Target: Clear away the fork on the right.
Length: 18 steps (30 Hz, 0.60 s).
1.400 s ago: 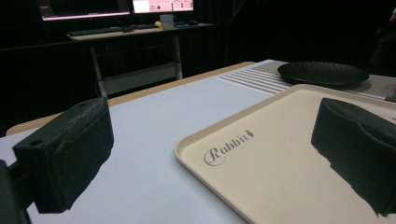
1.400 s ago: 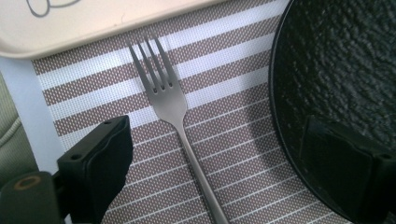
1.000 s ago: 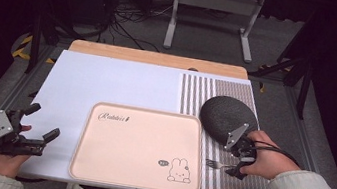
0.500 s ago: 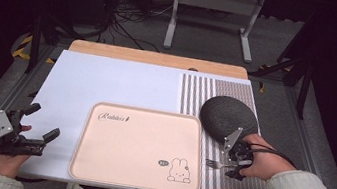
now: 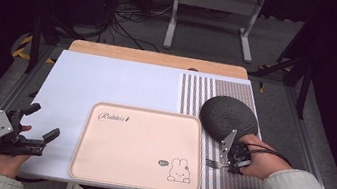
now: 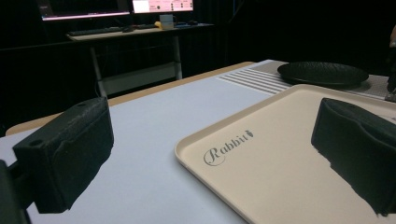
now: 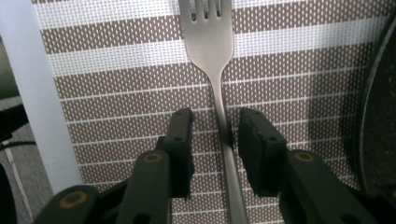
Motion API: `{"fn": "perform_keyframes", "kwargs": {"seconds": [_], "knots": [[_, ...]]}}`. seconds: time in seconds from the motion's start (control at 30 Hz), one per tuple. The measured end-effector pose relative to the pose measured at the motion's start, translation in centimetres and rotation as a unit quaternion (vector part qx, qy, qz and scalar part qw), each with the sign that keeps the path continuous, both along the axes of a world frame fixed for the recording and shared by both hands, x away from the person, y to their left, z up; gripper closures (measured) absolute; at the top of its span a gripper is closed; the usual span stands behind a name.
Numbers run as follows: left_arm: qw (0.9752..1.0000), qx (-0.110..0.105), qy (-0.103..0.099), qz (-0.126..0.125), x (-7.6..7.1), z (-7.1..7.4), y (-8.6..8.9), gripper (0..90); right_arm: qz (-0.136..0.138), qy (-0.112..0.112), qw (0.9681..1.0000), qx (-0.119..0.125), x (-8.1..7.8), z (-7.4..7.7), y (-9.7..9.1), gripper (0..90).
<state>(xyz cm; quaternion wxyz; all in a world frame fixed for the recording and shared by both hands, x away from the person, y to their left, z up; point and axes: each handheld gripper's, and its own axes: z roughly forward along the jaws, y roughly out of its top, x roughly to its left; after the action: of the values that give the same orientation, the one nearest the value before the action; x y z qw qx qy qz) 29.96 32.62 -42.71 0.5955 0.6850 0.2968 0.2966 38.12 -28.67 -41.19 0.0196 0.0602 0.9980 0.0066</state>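
Steel fork (image 7: 215,65) lies flat on the brown-and-white striped mat (image 7: 116,93), its handle running between the jaws of your right gripper (image 7: 215,140). Those jaws are parted: the right one is at the handle's edge, while the left stands off with a gap. In the high view the fork (image 5: 215,163) sits just right of the beige tray (image 5: 138,148), near the dark round plate (image 5: 229,116). Your left gripper (image 5: 35,125) hovers at the table's left edge, jaws spread wide with nothing between them.
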Motion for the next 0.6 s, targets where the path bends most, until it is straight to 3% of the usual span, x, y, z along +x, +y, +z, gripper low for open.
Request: {"fn": "perform_keyframes", "kwargs": {"seconds": [0.03,0.1,0.6], "knots": [[1.0000,0.000,0.000,0.000,0.00,0.00,0.01,0.0,0.002,0.001,1.0000,-0.008,-0.02,-0.06,0.16,73.4],[1.0000,-0.001,0.000,0.000,0.00,0.00,0.02,0.0,0.007,0.000,0.9999,-0.013,0.07,-0.06,0.23,75.8],[1.0000,0.000,0.000,-0.002,-0.04,0.04,0.04,0.0,0.017,0.009,0.9996,-0.022,0.23,-0.21,0.43,81.9]]}}
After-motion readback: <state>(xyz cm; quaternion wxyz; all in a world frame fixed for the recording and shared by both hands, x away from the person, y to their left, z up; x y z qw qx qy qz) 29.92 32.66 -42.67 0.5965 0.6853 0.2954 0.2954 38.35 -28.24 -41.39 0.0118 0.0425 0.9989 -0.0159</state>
